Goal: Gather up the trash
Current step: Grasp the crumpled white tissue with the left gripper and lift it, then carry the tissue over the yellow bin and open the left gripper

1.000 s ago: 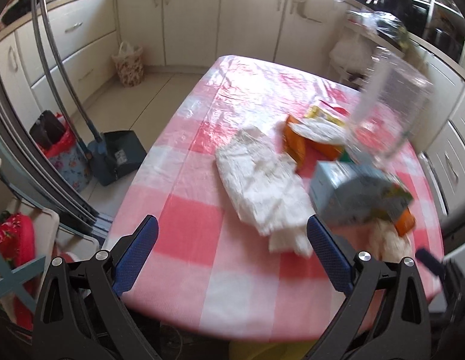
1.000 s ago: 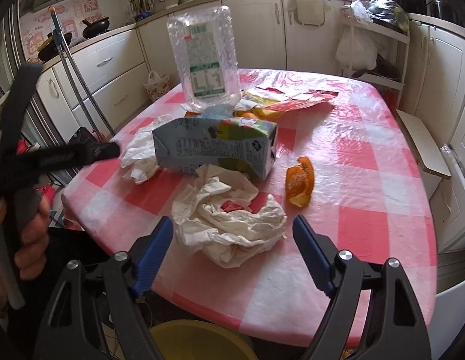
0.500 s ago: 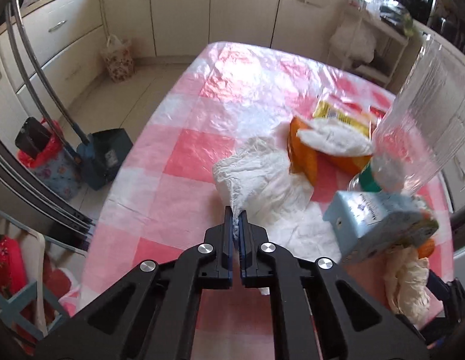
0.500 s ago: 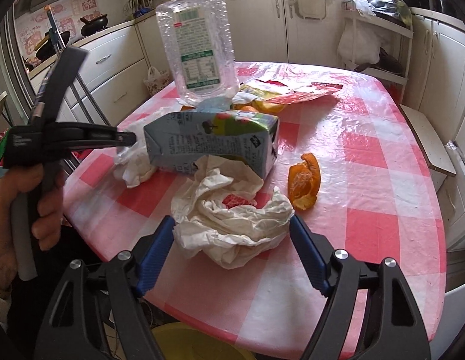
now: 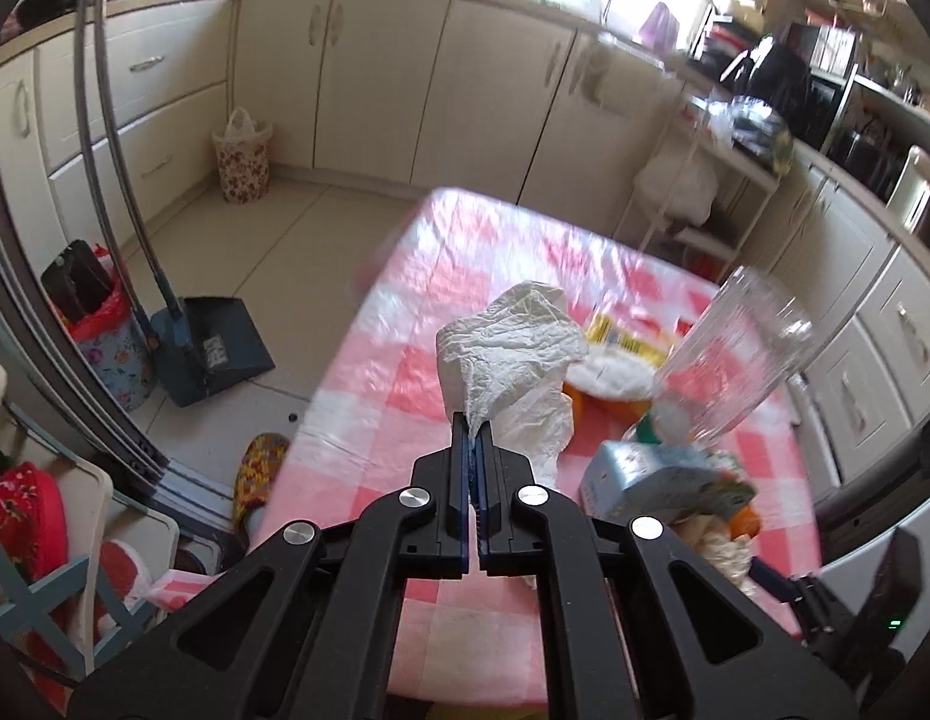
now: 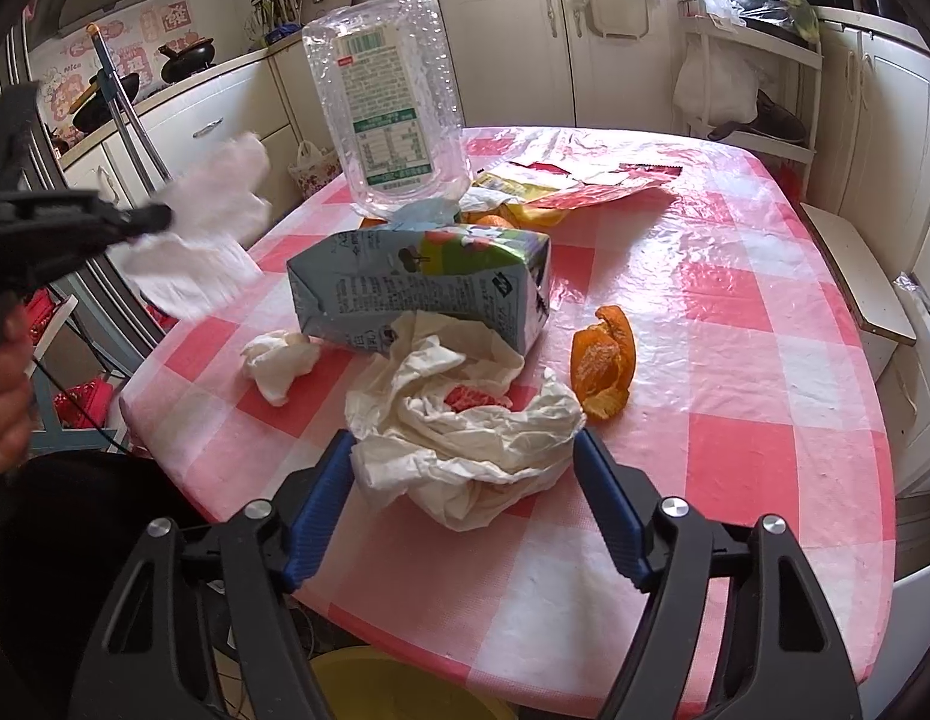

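Nearest you, your right gripper (image 6: 462, 498) hangs with jaws spread wide, one blue pad on each side of the crumpled paper wad (image 6: 465, 420), not yet pressing it. The wad lies on the pink-and-white checked bench (image 6: 735, 468) near its front edge, with something red showing in its folds. Below the bench edge, between the gripper arms, the rim of a yellow bin (image 6: 399, 684) shows.

Just right of the wad lies an orange peel (image 6: 603, 360), apart from it. Behind the wad, touching it, a juice carton (image 6: 423, 288) lies on its side. A small balled tissue (image 6: 279, 360) sits left of the carton.

Your left gripper (image 5: 472, 450) has jaws clenched on a white paper towel (image 5: 513, 360), pinching one corner. From the right wrist view the towel (image 6: 207, 222) hangs in the air, lifted clear of the bench and off its left side, blurred.

Behind the carton a clear plastic bottle (image 6: 393, 102) stands neck-down, tilted, with its label facing the right wrist camera. Around its base are yellow and red wrappers (image 6: 585, 186) and more orange scraps, partly hidden.

Farther off, on the floor left of the bench, a dustpan (image 5: 213, 348) with its long handle leans by the cabinets (image 5: 369, 72).
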The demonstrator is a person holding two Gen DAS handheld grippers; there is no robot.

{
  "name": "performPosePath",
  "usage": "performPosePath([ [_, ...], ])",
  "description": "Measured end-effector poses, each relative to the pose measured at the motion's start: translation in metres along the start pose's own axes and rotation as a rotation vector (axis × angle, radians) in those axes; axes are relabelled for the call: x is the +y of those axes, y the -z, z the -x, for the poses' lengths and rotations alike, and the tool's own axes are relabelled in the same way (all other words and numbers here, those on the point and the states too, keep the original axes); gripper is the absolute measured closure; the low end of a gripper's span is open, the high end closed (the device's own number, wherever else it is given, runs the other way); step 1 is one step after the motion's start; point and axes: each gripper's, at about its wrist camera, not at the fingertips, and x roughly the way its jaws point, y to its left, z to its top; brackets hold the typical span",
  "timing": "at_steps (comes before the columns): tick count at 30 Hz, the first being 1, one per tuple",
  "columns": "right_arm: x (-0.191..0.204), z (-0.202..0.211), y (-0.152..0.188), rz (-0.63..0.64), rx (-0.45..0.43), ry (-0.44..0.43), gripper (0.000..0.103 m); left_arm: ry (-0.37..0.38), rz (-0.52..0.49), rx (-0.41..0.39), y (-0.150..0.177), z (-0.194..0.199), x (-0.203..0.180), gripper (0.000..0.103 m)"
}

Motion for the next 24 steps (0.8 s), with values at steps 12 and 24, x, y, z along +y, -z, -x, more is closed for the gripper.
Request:
performPosePath([
  [12, -0.006, 0.008, 0.003, -0.023, -0.01, -0.033, 0.056, 0.122, -0.037, -0.018, 0.032, 0.062, -0.022, 0.1],
  [24, -0.008, 0.025, 0.006, -0.031, -0.046, -0.063, 0.096, 0.219, -0.179, 0.244, 0.153, 0.073, -0.056, 0.1],
])
